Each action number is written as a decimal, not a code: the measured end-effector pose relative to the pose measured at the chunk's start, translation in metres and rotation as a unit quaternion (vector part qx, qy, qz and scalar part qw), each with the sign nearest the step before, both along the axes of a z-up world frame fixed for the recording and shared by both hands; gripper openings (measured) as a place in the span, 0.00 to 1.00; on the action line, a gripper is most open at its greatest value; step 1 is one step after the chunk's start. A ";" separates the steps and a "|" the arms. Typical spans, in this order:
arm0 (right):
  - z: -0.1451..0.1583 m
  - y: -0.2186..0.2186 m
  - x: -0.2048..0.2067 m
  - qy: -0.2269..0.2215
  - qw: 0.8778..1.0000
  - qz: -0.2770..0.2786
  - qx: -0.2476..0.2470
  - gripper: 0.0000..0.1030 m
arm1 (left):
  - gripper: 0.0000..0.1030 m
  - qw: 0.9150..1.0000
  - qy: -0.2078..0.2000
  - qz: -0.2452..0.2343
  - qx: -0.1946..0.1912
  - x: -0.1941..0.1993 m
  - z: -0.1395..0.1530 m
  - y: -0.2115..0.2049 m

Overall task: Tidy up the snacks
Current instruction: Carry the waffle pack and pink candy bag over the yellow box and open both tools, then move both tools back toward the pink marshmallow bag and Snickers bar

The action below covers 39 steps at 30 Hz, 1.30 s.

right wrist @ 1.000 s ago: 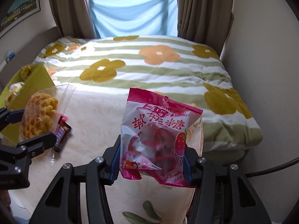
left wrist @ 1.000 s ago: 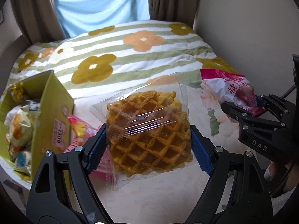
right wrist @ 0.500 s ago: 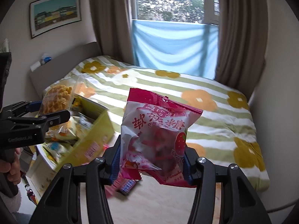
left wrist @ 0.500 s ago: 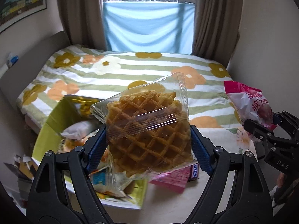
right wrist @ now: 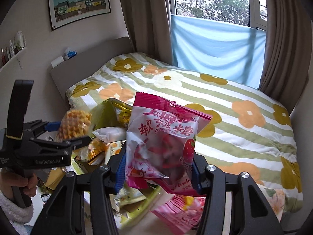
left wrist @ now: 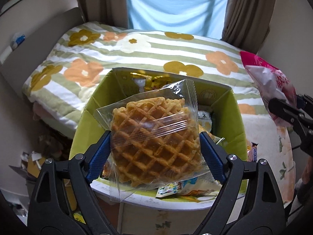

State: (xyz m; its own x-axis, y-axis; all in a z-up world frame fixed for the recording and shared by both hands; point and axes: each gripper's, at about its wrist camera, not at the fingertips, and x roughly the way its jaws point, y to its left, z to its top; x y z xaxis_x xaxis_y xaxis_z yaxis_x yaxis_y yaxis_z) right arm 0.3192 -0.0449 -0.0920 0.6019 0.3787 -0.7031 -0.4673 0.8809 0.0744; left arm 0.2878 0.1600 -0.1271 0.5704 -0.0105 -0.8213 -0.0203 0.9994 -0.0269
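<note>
Waffle pack [left wrist: 154, 143] centre frame between left gripper [left wrist: 154, 146] jaws, now opening, above green box [left wrist: 232, 105] of snacks. Pink candy bag [right wrist: 162, 146] clamped in right gripper [right wrist: 158, 168] jaws, narrow, centre of right view. Bed [right wrist: 225, 98] behind.

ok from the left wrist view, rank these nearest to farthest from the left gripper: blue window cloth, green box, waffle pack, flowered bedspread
1. waffle pack, between the fingers of the left gripper
2. green box, just under and beyond
3. flowered bedspread, behind the box
4. blue window cloth, at the back
</note>
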 end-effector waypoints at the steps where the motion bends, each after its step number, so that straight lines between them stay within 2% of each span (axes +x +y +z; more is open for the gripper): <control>1: -0.002 0.006 0.002 0.004 1.000 -0.004 0.000 0.48 | 0.95 1.000 0.005 -0.009 0.006 0.000 -0.005 0.003; 4: -0.011 0.017 0.008 0.018 1.000 -0.022 0.000 0.48 | 0.99 0.999 0.006 -0.026 0.027 0.004 -0.019 0.011; 13: -0.033 0.032 0.007 0.060 0.996 -0.062 -0.010 0.48 | 0.99 0.998 0.015 -0.057 -0.011 0.013 -0.029 0.036; 19: -0.033 0.039 0.024 0.071 0.995 -0.072 0.004 0.50 | 0.99 0.999 0.015 -0.048 -0.017 0.013 -0.029 0.043; 22: -0.037 0.043 0.033 0.077 0.995 -0.065 0.025 0.61 | 0.99 0.999 0.023 -0.041 -0.028 0.015 -0.031 0.046; 23: -0.039 0.043 0.035 0.079 0.994 -0.065 0.029 0.68 | 0.99 0.999 0.024 -0.039 -0.029 0.015 -0.032 0.047; 24: -0.040 0.044 0.036 0.080 0.994 -0.068 0.031 0.80 | 0.99 0.999 0.026 -0.037 -0.028 0.015 -0.032 0.047; 25: -0.040 0.044 0.035 0.079 0.994 -0.070 0.031 0.86 | 0.99 0.999 0.026 -0.038 -0.026 0.014 -0.032 0.046; 26: -0.040 0.044 0.034 0.078 0.994 -0.070 0.029 0.98 | 0.99 0.999 0.026 -0.038 -0.023 0.013 -0.032 0.046; 29: -0.040 0.041 0.026 0.066 0.996 -0.065 0.019 1.00 | 0.99 0.999 0.022 -0.038 -0.018 0.012 -0.031 0.044; 33: -0.040 0.029 0.021 0.075 0.994 -0.070 0.023 1.00 | 0.99 0.999 0.024 -0.037 -0.022 0.011 -0.031 0.040; 39: -0.025 0.015 0.010 0.060 0.995 -0.077 0.012 1.00 | 0.99 0.999 0.015 -0.036 -0.021 0.007 -0.025 0.035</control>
